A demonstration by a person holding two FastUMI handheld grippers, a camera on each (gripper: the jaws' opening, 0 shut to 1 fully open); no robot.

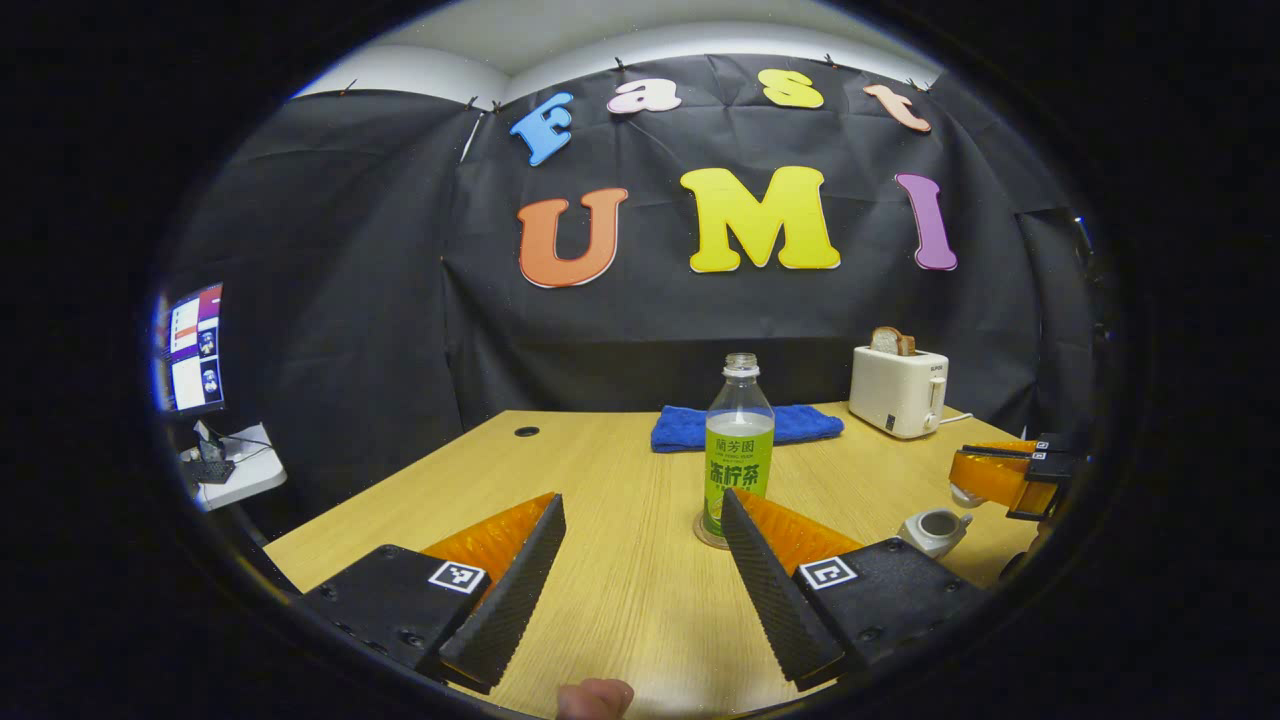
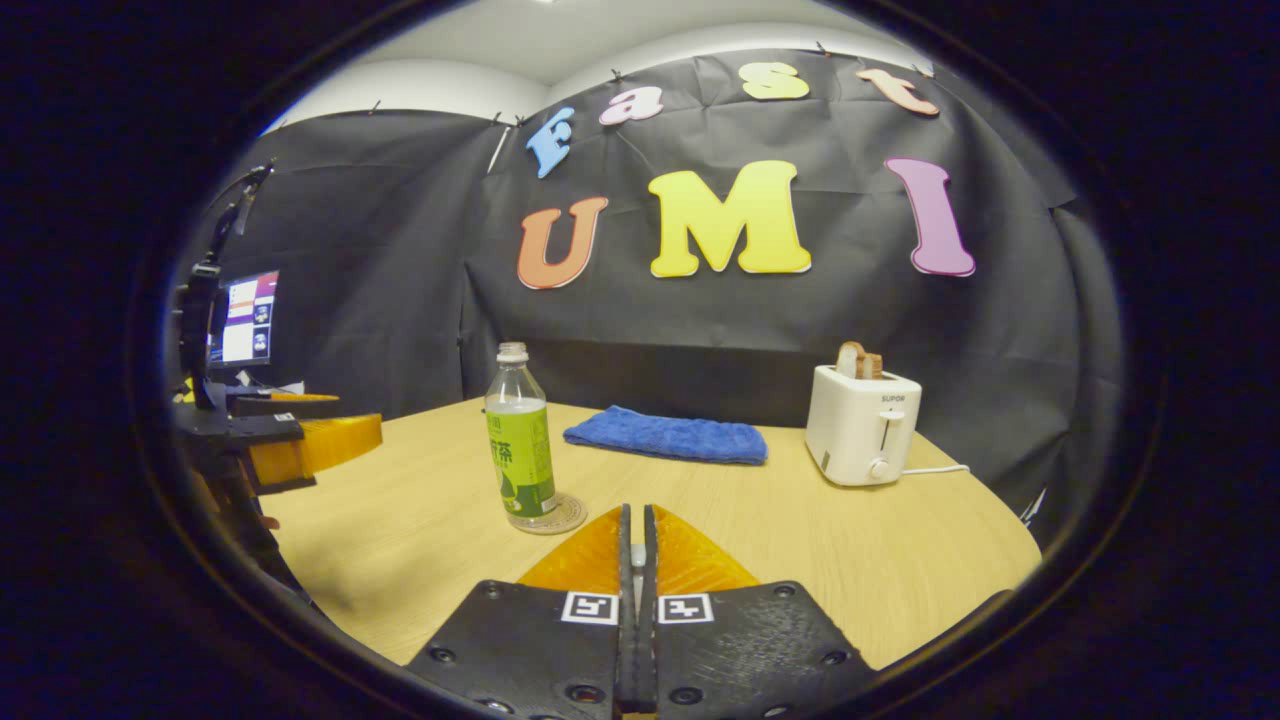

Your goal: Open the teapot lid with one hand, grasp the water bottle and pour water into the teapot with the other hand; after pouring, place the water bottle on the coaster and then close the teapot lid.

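Currently your left gripper [image 1: 640, 560] is spread wide above the wooden table [image 1: 620, 600]. Left to right: monitor [image 1: 195, 347], bottle [image 1: 738, 450] on its coaster [image 1: 702, 535], towel [image 1: 690, 428], toaster [image 1: 898, 390], lidless teapot [image 1: 935, 530]. Your right gripper [image 2: 636, 560] is nearly closed; what it pinches is unclear.

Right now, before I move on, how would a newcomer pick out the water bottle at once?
Start at the wooden table in front of the black cloth wall. Near its middle, in front of the folded blue towel and left of the white toaster, stands the water bottle on a round coaster. It alone is tall, clear, uncapped and green-labelled.
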